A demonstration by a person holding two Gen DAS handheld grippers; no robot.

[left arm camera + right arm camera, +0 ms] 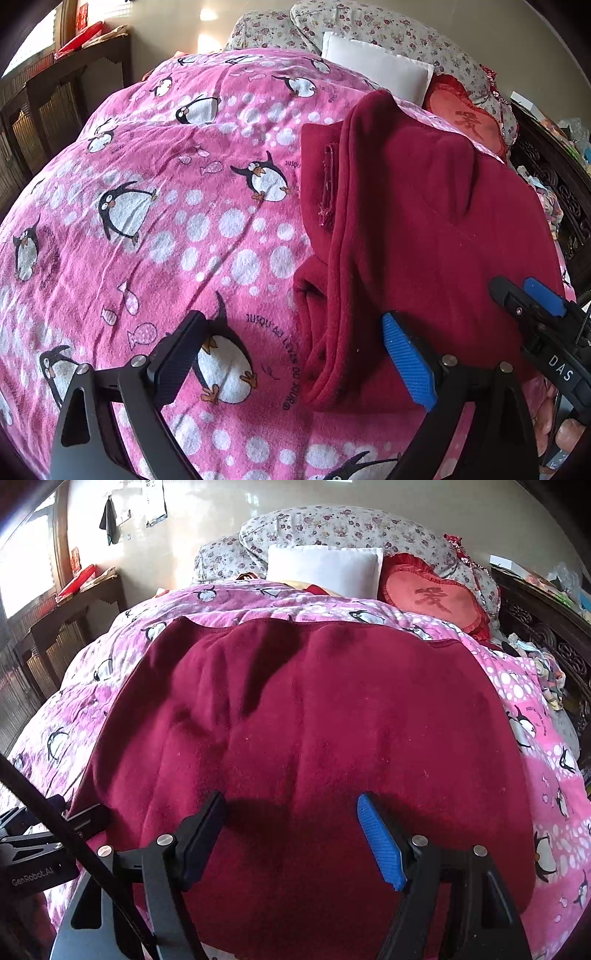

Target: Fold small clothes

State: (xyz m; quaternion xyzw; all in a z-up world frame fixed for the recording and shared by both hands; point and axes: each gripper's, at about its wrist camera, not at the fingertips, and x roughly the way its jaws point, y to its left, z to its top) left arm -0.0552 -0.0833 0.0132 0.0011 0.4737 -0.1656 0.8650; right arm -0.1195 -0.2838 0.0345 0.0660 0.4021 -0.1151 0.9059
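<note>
Clearly, the dark red fleece garment (306, 738) was spread over the pink penguin-printed flannel blanket (147, 221) so that it could be worked on a wide, soft surface. In the right wrist view the garment lay directly ahead of and beneath the right claw (291, 834), which was released, with its jaws wide apart and nothing between them; it appeared to be held low over the near edge, probably so that a new grip could be chosen. The left claw (295, 354) was released too, with its jaws spread wide. One blue-padded finger (406, 362) was placed over the left border of the garment, while the black finger (177, 354) was over the bare blanket, so the folded border fell between the two jaws. Whether the blue pad touched the cloth cannot be told. A doubled layer with a small seam strip (328, 184) was seen ahead of the left claw, so one side was judged to be turned in already. Far ahead of both claws, a white square cushion (325, 568) and a red heart-shaped pillow (432, 598) were left at the head of the bed, well apart from the garment.
</note>
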